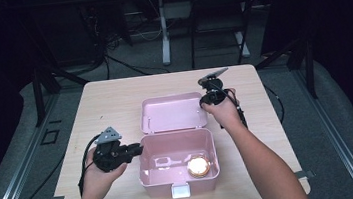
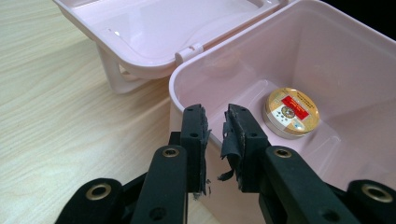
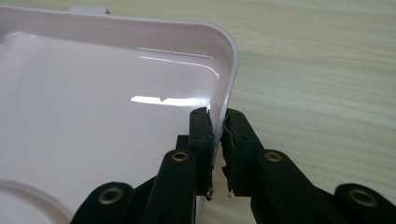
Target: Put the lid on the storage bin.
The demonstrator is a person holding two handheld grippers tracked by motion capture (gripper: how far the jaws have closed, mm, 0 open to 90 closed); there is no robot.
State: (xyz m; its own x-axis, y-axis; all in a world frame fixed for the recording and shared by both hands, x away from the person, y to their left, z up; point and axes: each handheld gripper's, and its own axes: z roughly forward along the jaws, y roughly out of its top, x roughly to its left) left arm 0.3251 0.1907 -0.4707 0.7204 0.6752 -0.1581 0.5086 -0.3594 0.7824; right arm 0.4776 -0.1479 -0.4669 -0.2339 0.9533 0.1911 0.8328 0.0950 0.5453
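Note:
A pink plastic box [image 1: 154,184] stands open on the wooden table, its lid [image 1: 173,112] laid back flat behind it. A round gold tin [image 1: 197,166] with a red label lies on the box floor at the right. My left gripper [image 1: 137,149] straddles the box's left wall, one jaw outside and one inside, pads closed on the rim [image 2: 187,108]. The left gripper view looks past my left gripper [image 2: 215,126] to the tin [image 2: 290,112] in the box. My right gripper [image 1: 204,102] pinches the lid's right edge. My right gripper [image 3: 217,128] grips the lid rim [image 3: 229,70] near its rounded corner.
A white latch [image 1: 180,190] sits on the box's front wall, near the table's front edge. Bare wood [image 1: 109,102] lies left of and behind the box. Beyond the table stand dark frames, table legs and cables on the floor.

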